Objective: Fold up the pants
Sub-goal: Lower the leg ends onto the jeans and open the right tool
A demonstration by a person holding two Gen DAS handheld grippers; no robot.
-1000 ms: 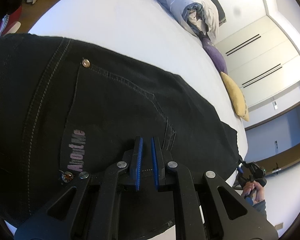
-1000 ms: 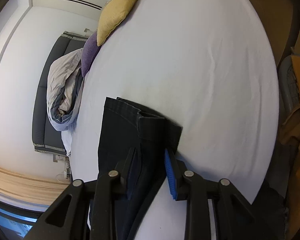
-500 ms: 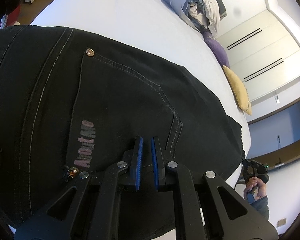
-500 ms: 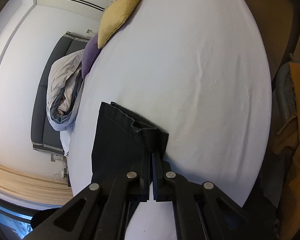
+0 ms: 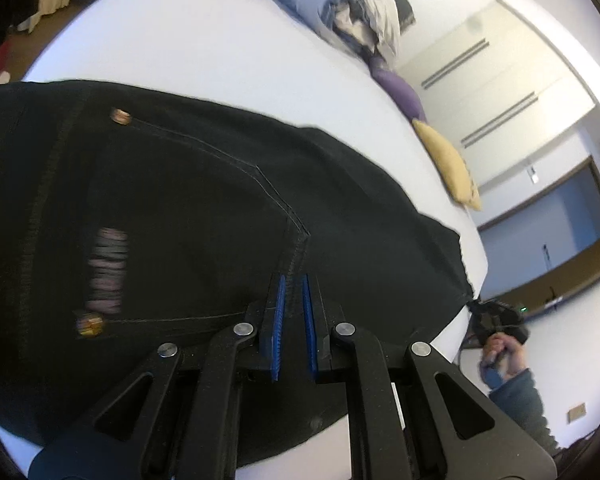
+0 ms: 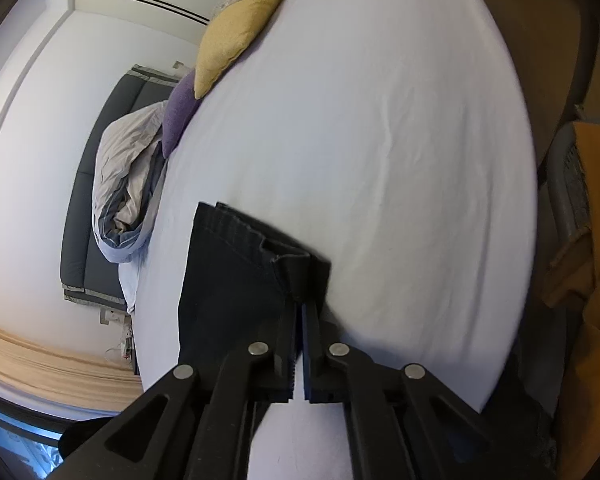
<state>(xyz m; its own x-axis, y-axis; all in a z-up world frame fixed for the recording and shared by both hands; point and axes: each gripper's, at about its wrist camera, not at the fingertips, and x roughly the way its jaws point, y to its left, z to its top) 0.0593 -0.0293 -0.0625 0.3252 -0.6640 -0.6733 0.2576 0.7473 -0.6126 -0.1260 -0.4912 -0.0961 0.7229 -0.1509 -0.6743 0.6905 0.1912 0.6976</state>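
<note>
Working on black pants (image 5: pixel 180 220), spread flat along the near edge of the bed (image 5: pixel 200 40). Pinching the waist end, beside the back pocket, with the left gripper (image 5: pixel 293 280): almost closed, only a thin slit between the blue pads, with dark cloth in it as far as can be judged. Clamping the hem (image 6: pixel 260 240) with the right gripper (image 6: pixel 300 308), nearly closed on a small raised fold of cloth. Probably holding both ends in order to keep the leg straight and to carry one end over the other.

Compared with one second ago: stood then wide open astride the hem at the right, closed fully after that, and has just been opening a little, with cloth between. At the left, seeing the pocket rivet (image 5: pixel 120 116) shifted and blurred.
</note>
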